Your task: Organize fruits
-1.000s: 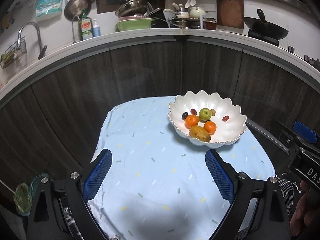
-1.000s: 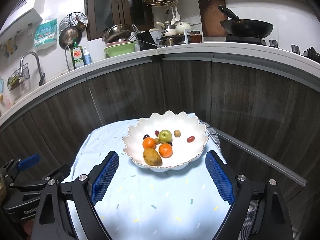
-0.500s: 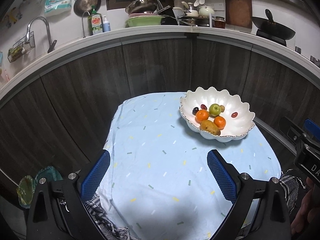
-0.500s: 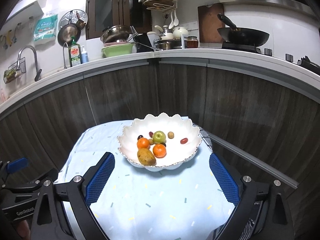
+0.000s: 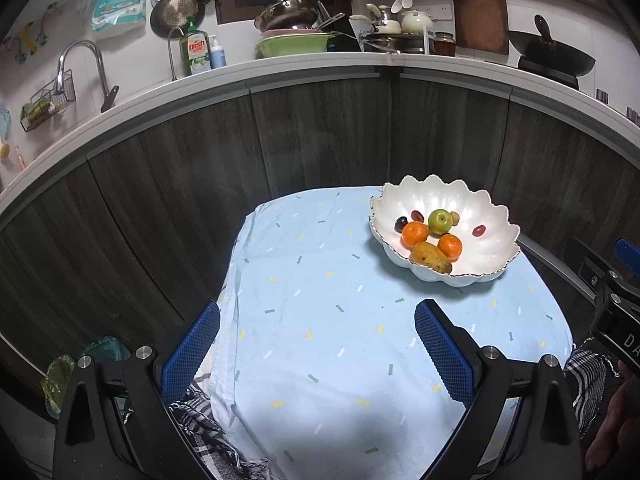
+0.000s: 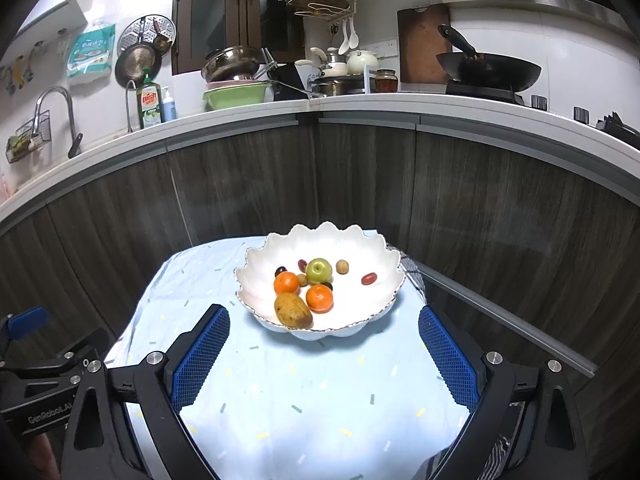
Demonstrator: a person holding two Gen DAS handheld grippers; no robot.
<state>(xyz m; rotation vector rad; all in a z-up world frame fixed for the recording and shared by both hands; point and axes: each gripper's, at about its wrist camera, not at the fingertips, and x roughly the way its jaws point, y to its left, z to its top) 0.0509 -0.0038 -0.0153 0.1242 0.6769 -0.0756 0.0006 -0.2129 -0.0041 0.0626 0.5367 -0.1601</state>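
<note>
With the left gripper and right gripper both spread wide and empty, we judge the smooth round oranges in the white scalloped ceramic bowl firm but rollable, best pinched across their middles.

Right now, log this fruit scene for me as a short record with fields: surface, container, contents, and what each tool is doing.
surface: small table under a light blue cloth with confetti marks, in front of dark wood cabinets
container: white scalloped bowl on the far right part of the cloth
contents: green apple, two oranges, yellow-brown mango, red grape, several small dark and tan fruits
left tool: open, empty, above bare cloth
right tool: open, empty, facing the bowl
loose fruit on cloth: none seen
</note>
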